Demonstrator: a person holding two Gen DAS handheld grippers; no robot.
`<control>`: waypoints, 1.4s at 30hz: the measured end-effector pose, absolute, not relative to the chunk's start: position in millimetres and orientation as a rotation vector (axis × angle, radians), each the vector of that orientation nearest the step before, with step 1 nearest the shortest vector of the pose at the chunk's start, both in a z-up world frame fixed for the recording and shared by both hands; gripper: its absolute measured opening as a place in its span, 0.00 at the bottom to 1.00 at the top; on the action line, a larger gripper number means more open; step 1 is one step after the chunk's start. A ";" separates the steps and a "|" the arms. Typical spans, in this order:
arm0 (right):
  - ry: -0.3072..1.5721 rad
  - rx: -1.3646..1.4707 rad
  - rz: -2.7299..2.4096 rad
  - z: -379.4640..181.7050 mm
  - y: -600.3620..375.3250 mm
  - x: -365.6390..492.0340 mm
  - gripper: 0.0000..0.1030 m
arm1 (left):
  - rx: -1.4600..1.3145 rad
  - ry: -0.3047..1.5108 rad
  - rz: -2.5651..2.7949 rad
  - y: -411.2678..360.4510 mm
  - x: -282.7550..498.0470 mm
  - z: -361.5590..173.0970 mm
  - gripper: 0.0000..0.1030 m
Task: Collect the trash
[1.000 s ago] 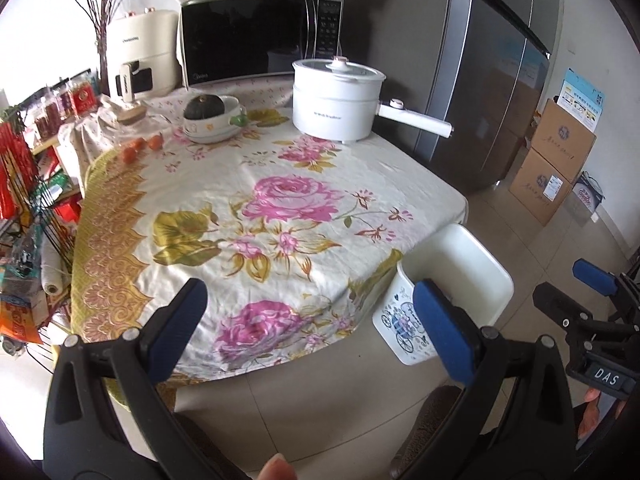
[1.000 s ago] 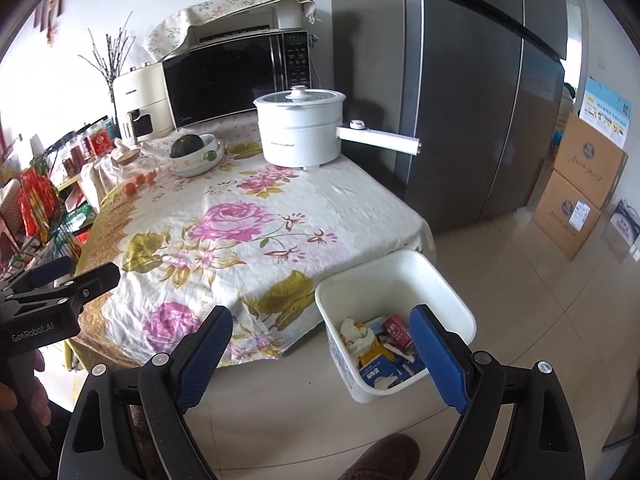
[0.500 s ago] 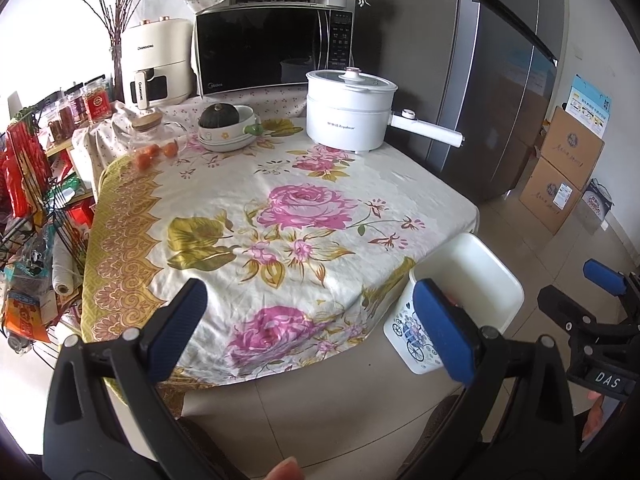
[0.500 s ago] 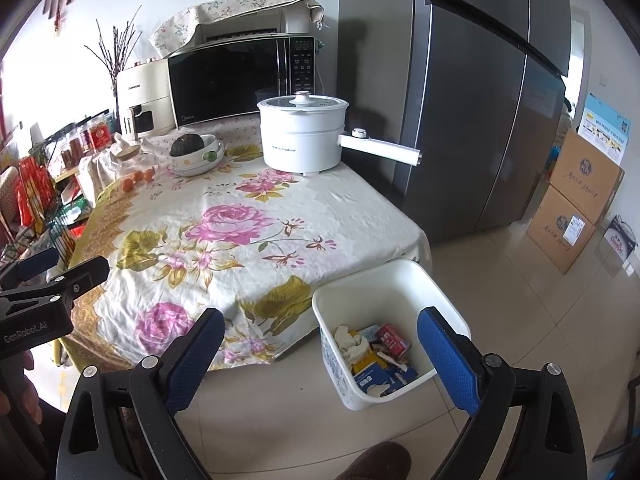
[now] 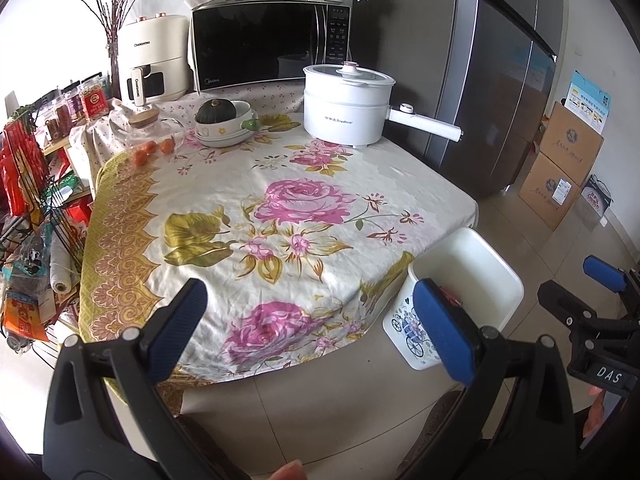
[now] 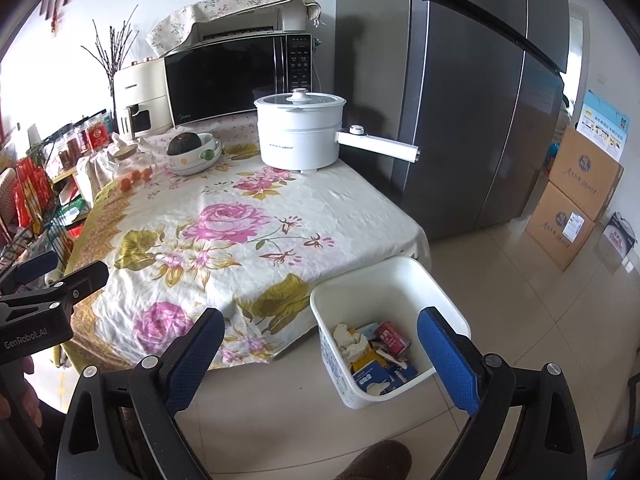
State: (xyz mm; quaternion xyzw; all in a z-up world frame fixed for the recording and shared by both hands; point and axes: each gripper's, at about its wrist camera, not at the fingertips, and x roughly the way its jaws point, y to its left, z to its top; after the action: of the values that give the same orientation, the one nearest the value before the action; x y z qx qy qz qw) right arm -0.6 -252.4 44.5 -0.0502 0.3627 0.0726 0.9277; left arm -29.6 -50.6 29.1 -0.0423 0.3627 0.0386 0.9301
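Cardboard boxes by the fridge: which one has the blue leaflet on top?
The upper box of the stack; the blue leaflet stands on it. The lower box carries only a small white label.

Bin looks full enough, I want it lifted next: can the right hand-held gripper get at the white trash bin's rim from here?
Probably yes. The right hand-held gripper is open and empty, and the white trash bin stands on the floor beside the table with its top uncovered and nothing between them.

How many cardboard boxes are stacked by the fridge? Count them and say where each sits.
2: lower box on the floor right of the fridge, upper box stacked on it. Others may hide behind.
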 end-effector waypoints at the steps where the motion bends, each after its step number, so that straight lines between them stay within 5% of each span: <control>1: 0.743 -0.103 0.149 44.5 -252.5 -0.6 0.96 | -0.087 0.743 0.079 -50.6 -29.5 29.1 0.99; 42: 0.746 -0.090 0.137 42.8 -250.8 -5.4 0.96 | -0.093 0.769 0.062 -50.4 -29.6 25.6 0.99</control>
State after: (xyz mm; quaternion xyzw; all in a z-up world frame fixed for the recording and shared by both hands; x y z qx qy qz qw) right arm -5.4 -250.8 42.8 -0.0441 0.3640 0.0668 0.9280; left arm -29.6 -50.4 25.6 -0.0456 0.3747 0.0305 0.9255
